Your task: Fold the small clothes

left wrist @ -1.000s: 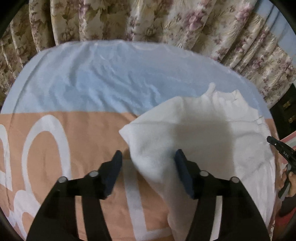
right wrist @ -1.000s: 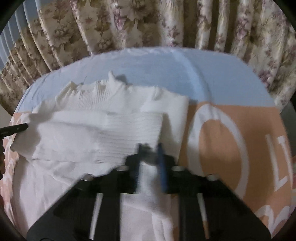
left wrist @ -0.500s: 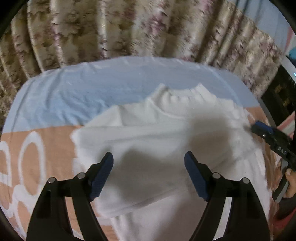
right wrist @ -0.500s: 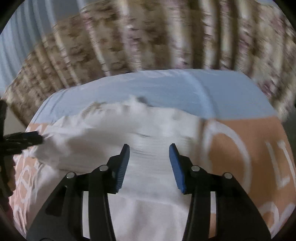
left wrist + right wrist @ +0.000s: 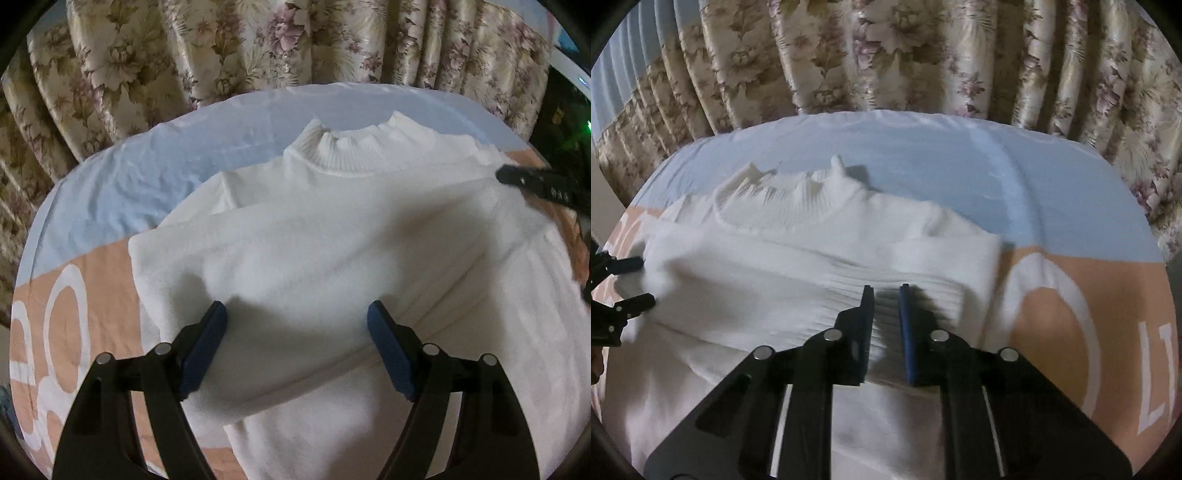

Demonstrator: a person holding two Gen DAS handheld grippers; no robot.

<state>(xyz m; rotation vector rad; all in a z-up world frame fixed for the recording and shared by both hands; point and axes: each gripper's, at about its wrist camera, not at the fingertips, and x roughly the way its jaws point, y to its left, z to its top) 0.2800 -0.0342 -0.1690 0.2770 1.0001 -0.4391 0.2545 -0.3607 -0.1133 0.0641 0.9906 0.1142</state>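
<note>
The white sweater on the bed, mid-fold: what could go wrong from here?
1. The right hand-held gripper has just been closing on the ribbed cuff of the folded sleeve; a pull could drag that sleeve off the white sweater and undo the fold.
2. The left hand-held gripper is open above the folded edge, holding nothing, so that side may shift.
3. The collar is rumpled and may fold in crooked.

One white sweater (image 5: 332, 258) lies on one bed sheet (image 5: 129, 184); two tools, the left tool (image 5: 297, 325) and the right tool (image 5: 886, 291); one floral curtain (image 5: 886, 55).
</note>
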